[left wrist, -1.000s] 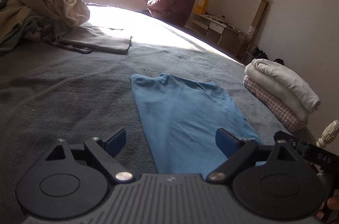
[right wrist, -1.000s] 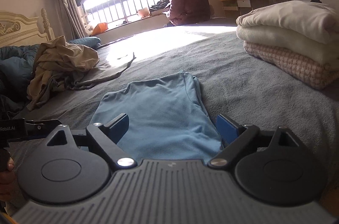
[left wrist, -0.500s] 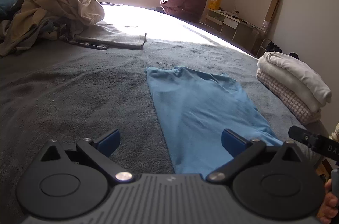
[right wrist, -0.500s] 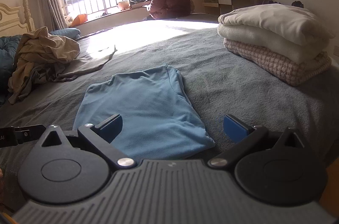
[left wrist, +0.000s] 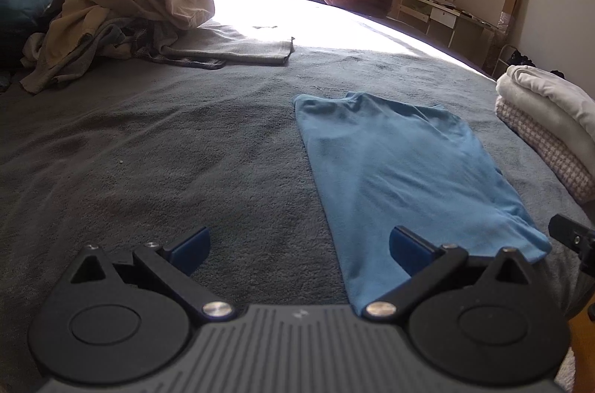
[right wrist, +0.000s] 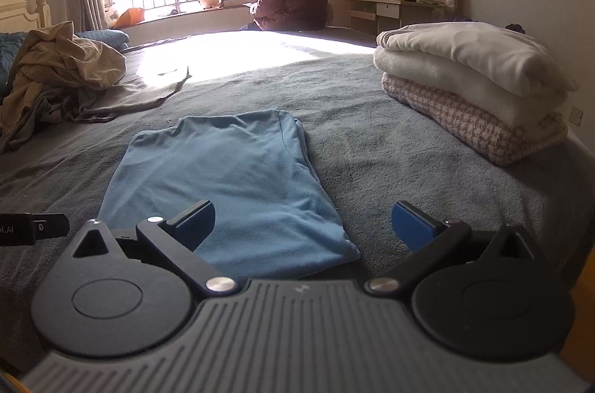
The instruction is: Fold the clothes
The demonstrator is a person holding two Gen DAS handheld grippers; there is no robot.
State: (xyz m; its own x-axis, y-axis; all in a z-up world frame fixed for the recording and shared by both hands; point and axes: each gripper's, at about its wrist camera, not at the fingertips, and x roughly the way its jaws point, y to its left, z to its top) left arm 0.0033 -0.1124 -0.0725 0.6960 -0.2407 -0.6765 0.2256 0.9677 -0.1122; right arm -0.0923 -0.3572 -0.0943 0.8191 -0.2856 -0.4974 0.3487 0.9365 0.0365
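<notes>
Blue shirt (right wrist: 230, 184) lay folded flat on our grey bed (left wrist: 148, 147). We held the left gripper (left wrist: 299, 246) and right gripper (right wrist: 303, 225) wide open, both empty, at its near edge.

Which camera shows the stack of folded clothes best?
The right wrist view: the whole stack shows, two cream layers on a checked one. In the left wrist view the stack sits at the right edge, cut off.
</notes>
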